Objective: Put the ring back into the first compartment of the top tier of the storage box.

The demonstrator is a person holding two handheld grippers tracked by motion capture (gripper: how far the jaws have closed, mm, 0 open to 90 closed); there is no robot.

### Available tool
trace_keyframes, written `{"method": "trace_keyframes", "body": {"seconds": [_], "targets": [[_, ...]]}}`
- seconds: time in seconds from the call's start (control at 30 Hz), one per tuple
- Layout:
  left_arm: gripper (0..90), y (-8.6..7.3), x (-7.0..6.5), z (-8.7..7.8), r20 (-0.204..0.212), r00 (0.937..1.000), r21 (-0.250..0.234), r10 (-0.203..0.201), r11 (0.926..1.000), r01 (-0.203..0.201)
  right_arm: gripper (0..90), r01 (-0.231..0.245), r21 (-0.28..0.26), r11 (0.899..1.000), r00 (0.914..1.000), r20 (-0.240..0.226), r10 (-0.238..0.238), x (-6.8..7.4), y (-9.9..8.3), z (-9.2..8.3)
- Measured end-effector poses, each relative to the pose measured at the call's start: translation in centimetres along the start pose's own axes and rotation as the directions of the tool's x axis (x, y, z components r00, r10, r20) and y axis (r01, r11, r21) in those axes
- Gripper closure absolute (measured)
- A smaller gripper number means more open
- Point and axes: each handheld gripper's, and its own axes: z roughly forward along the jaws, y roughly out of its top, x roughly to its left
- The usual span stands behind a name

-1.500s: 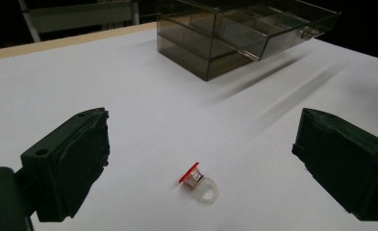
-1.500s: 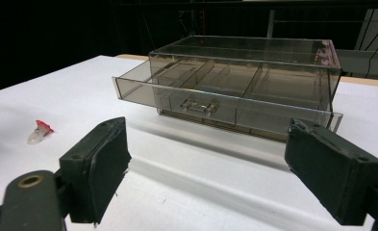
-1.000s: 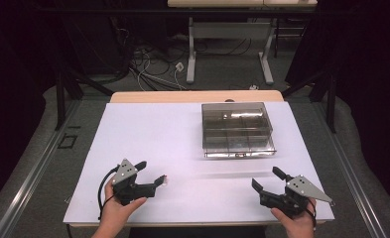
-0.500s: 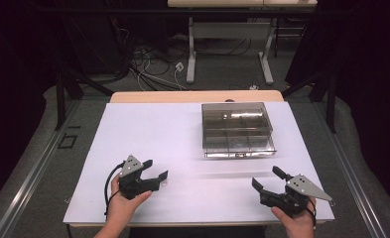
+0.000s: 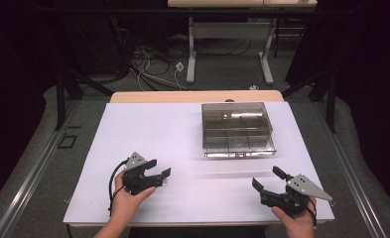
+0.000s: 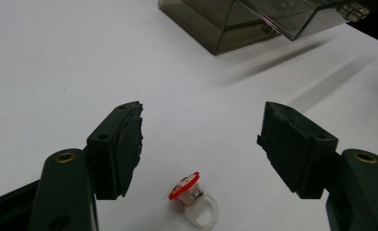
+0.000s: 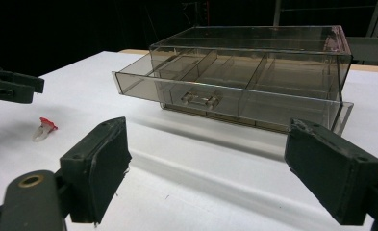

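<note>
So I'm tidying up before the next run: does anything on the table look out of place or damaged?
Yes: a small clear ring with a red top lies tipped on its side on the white table, loose between the left claw's open jaws. The smoky plastic box's drawer stands pulled out. Nothing looks broken.

A smoky, see-through plastic drawer box [image 5: 237,124] is seen on a white sheet [image 5: 182,134] spread over a light wooden table [image 5: 158,96]. Its divided drawer [image 7: 143,79] is pulled partly out, and a clear handle [image 7: 199,100] is fixed to its front. Beyond the table, tangled cables [image 5: 148,64] are strewn on the grey carpeted floor [image 5: 43,163] beside a grey-legged desk [image 5: 227,32].
</note>
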Motion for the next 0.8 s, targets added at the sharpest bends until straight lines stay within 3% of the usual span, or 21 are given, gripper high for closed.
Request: {"method": "trace_keyframes", "body": {"seconds": [0.33, 0.53, 0.8], "targets": [[32.8, 0.5, -0.3, 1.0, -0.004, 0.9974, 0.091, -0.072, 0.9932, 0.072, 15.0, -0.007, -0.002, 1.000, 1.0000, -0.002, 0.007, -0.1, 0.0, 0.0], [33.3, 0.6, -0.4, 1.3, -0.015, 0.9969, 0.119, -0.077, 0.9898, 0.079, 15.0, -0.008, -0.002, 1.000, 1.0000, -0.003, 0.008, -0.1, 0.0, 0.0], [35.5, 0.5, -0.1, 1.9, -0.029, 0.9905, 0.153, -0.135, 0.9786, 0.137, 15.0, -0.006, 0.004, 1.000, 1.0000, -0.007, 0.006, -0.1, 0.0, 0.0]]}}
